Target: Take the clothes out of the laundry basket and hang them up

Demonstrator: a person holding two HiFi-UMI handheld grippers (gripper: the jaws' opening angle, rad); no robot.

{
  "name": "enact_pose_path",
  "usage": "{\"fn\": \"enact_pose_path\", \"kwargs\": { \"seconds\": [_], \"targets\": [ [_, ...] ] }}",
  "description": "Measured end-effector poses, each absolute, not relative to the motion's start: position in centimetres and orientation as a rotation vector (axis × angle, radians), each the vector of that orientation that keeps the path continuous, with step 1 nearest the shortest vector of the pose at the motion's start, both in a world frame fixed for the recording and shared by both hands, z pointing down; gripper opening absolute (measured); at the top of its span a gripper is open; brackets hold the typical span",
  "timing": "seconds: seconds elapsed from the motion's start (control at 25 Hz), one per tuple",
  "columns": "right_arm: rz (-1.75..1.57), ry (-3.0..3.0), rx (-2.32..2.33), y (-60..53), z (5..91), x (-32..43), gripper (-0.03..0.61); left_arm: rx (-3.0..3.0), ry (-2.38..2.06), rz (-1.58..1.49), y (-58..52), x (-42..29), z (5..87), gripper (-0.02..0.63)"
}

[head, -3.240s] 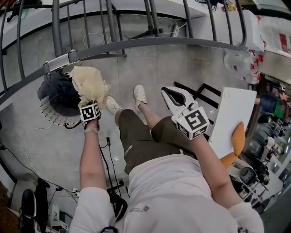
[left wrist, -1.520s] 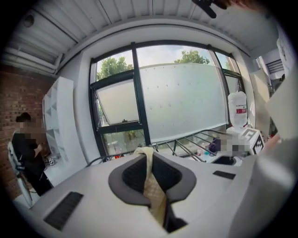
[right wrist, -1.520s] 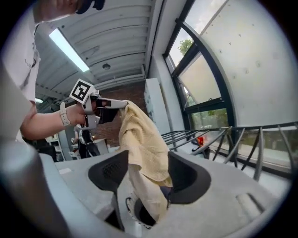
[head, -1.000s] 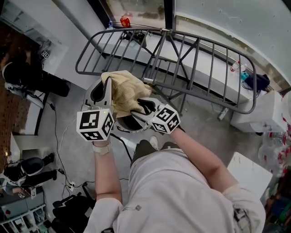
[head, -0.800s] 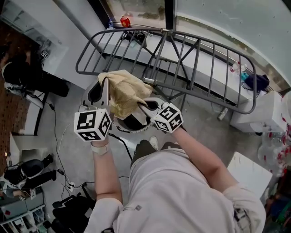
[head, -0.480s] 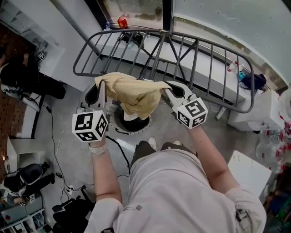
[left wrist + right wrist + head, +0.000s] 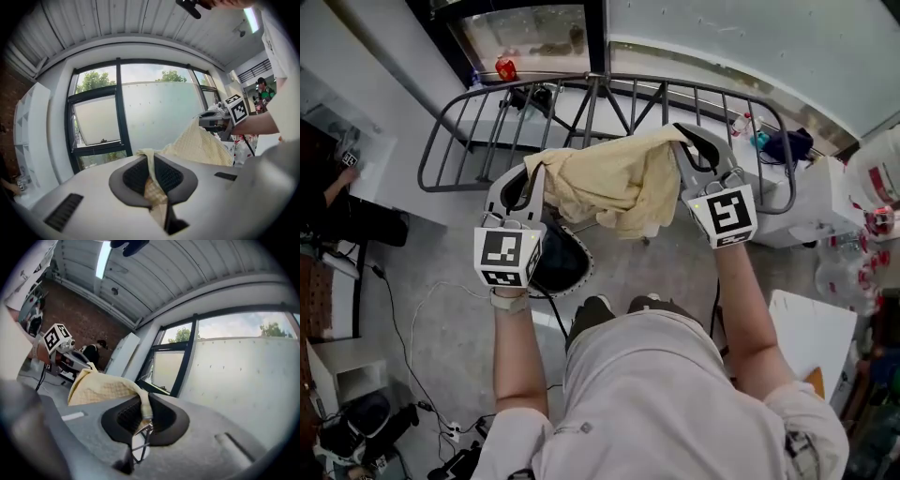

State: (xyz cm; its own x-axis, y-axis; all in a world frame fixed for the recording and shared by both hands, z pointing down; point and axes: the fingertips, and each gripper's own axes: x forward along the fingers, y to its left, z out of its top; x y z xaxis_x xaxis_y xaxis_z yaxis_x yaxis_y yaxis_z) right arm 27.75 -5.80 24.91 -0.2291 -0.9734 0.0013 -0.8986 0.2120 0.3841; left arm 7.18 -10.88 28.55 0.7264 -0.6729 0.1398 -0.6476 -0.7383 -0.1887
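Observation:
A pale yellow waffle-weave cloth (image 7: 614,183) hangs spread between my two grippers, above the grey metal drying rack (image 7: 487,103). My left gripper (image 7: 532,167) is shut on the cloth's left corner, which is pinched between its pads (image 7: 151,173). The right gripper (image 7: 680,131) is shut on the opposite corner, and the fabric (image 7: 101,385) trails away from its jaws (image 7: 145,413). Each gripper shows in the other's view, the right one (image 7: 213,119) and the left one (image 7: 70,357). The dark laundry basket (image 7: 567,267) stands on the floor below the cloth.
The rack's bars run across in front of me, with a window ledge behind holding a red can (image 7: 504,67). A dark bag (image 7: 787,143) and a bottle (image 7: 733,125) sit at the right. A white board (image 7: 806,337) leans at the lower right. Cables (image 7: 403,309) lie on the floor.
The right gripper closed on the cloth's free corner, then rose and swung right, stretching the cloth out. The left gripper kept its grip and shifted slightly. The cloth now hangs above the rack.

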Motion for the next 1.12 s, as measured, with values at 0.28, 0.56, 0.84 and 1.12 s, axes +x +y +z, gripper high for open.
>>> {"fn": "enact_pose_path", "kwargs": {
  "seconds": [0.28, 0.56, 0.84, 1.12],
  "targets": [
    [-0.490, -1.989, 1.940, -5.8, 22.8, 31.4, 0.018, -2.784, 0.892, -0.176, -13.5, 11.9, 26.8, 0.021],
    [-0.491, -1.792, 2.025, -8.3, 23.1, 36.5, 0.018, -2.728, 0.827, -0.175, -17.5, 17.7, 26.7, 0.021],
    [-0.538, -1.778, 2.035, -14.3, 22.9, 45.1, 0.018, -2.648, 0.827, -0.181, -23.2, 25.8, 25.1, 0.021],
    [-0.528, -1.874, 2.008, -23.0, 21.7, 54.0, 0.018, -2.594, 0.900, -0.271, -30.5, 34.2, 23.4, 0.021]
  ]
}}
